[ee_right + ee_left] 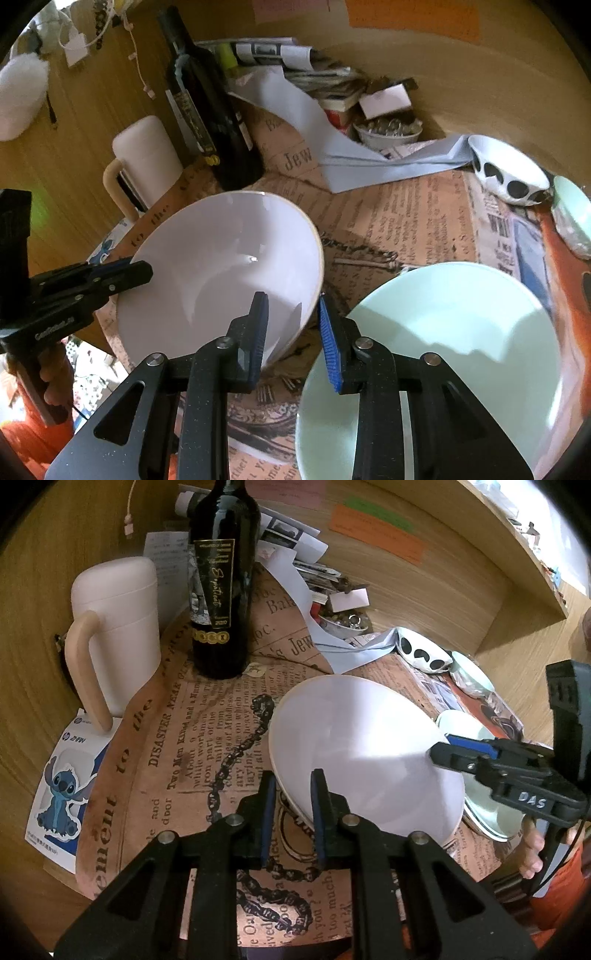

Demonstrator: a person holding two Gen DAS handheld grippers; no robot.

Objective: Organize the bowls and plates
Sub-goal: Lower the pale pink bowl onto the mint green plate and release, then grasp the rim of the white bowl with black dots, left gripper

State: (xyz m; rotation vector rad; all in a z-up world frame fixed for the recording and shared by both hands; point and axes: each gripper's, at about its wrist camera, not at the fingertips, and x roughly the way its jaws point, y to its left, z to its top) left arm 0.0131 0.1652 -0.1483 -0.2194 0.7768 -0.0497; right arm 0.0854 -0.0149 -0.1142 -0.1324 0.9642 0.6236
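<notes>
A large white bowl is tilted above the newspaper-print mat. My left gripper straddles its near rim, one finger inside and one outside. My right gripper straddles the opposite rim of the same bowl, and shows in the left wrist view. Both sets of jaws look narrowed on the rim. A pale green plate lies on the mat right of the bowl. A white bowl with black spots sits at the far right.
A dark wine bottle and a cream mug with a handle stand at the back left. Piled papers and a small dish of trinkets lie behind. A Stitch card lies on the wooden desk.
</notes>
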